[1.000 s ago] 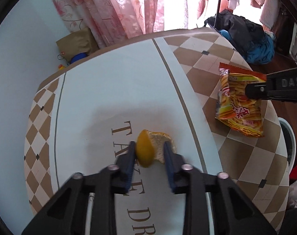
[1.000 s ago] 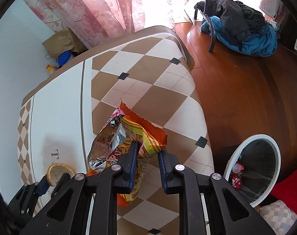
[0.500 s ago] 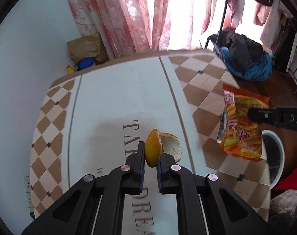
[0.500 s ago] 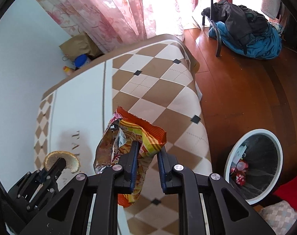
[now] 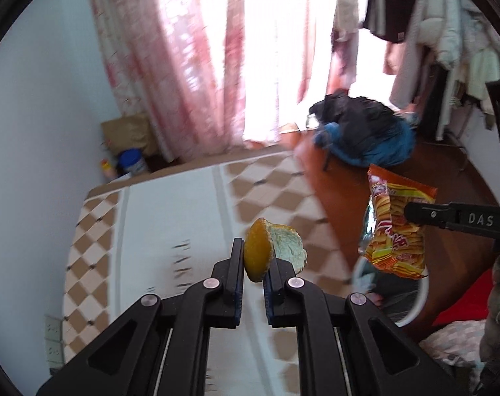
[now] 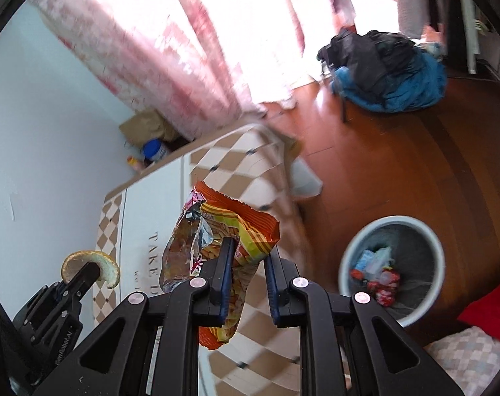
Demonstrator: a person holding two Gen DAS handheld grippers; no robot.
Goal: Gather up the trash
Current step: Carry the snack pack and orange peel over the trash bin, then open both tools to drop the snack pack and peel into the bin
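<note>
The orange peel (image 5: 257,253) is pinched between the closed fingers of the left gripper (image 5: 253,265), held up in the air above the table (image 5: 170,217), its pale inner side curling out to the right. The crisp packet (image 6: 216,257) — orange and yellow, torn open so the silver lining shows — hangs clamped in the right gripper (image 6: 246,264), also lifted clear of the table and sitting near its floor-side edge. From the left wrist view the packet dangles in front of the trash bin's rim.

The table wears a cloth with a plain white middle band bearing dark lettering, flanked by brown-and-cream diamond checks. Its far end meets a pale blue wall and pink floral curtains (image 5: 190,66), bright with daylight behind them. In that corner sit a brown paper bag (image 6: 144,125) and a blue-lidded jar (image 6: 154,151).

Beside the table the floor (image 6: 398,165) is reddish-brown wood. A heap of dark and blue clothing (image 6: 388,72) lies near the window, and more garments hang at the upper right of the left wrist view.

The trash bin (image 6: 432,247) — round, pale-rimmed, lined with a dark bag — stands on the floor just off the table's edge. It holds red and white wrappers and some pale blue scraps.
</note>
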